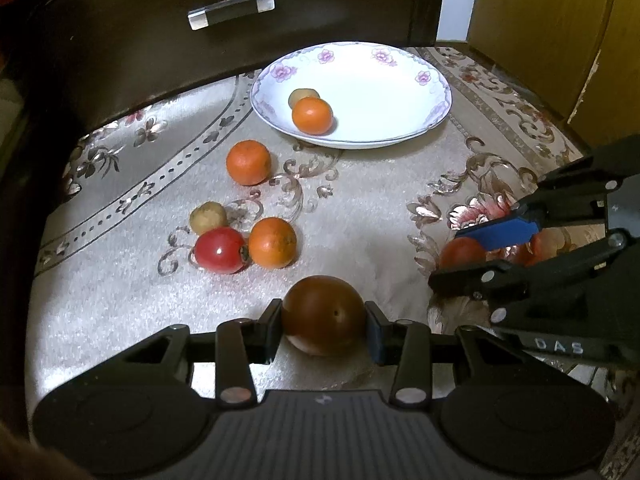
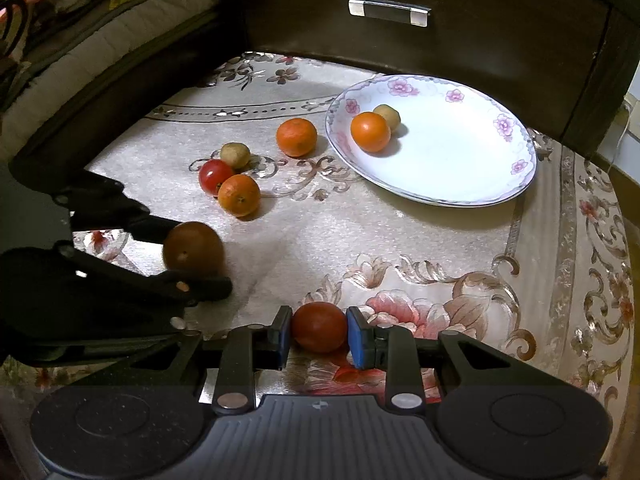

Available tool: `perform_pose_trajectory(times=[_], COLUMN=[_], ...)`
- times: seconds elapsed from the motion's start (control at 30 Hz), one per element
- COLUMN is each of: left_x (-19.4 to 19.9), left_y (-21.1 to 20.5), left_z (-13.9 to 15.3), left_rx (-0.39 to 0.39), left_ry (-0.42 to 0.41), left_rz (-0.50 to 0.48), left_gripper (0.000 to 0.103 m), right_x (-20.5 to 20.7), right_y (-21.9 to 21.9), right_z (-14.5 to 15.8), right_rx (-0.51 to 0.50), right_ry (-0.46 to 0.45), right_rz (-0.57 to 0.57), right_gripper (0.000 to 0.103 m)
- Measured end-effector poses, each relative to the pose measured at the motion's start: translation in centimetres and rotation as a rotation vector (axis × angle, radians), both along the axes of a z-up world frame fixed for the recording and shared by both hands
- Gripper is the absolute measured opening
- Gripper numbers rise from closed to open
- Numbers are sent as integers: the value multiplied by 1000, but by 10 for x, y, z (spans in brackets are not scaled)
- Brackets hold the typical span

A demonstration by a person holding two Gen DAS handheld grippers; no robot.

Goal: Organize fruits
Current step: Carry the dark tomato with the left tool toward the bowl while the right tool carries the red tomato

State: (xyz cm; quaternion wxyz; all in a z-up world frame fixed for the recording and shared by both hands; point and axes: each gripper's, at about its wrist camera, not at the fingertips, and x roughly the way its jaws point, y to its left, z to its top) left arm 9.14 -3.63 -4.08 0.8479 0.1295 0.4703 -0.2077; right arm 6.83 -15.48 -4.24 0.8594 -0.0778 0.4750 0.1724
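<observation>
The left gripper (image 1: 323,326) sits low over the cloth (image 1: 360,216), its fingers clamped on a dark brown fruit (image 1: 323,314). To its right, the right gripper (image 2: 319,330) grips a red tomato (image 2: 319,326) likewise. Ahead-left of both lies a cluster: tomato (image 1: 220,250), orange (image 1: 273,243), small tan fruit (image 1: 208,218), then another orange (image 1: 248,162). Bare cloth leads to the plate (image 1: 400,120), by the drawer front (image 1: 240,40).

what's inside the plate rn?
Plate holds one orange and a small brownish fruit right behind it, partly covered by the orange. Rest of the plate shows bare.
</observation>
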Motion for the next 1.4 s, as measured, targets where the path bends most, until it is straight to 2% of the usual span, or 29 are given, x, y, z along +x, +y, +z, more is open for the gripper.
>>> perform_pose_trajectory(times=[1.4], left_x=[21], left_y=[-30], left_z=[19], left_rx=[55], left_ry=[-93], left_rz=[-23], left_gripper=[47], right_x=[8], right_y=[-17], right_z=[17], right_rx=[12], right_ry=[-59], right_rz=[-101], right_gripper=[27])
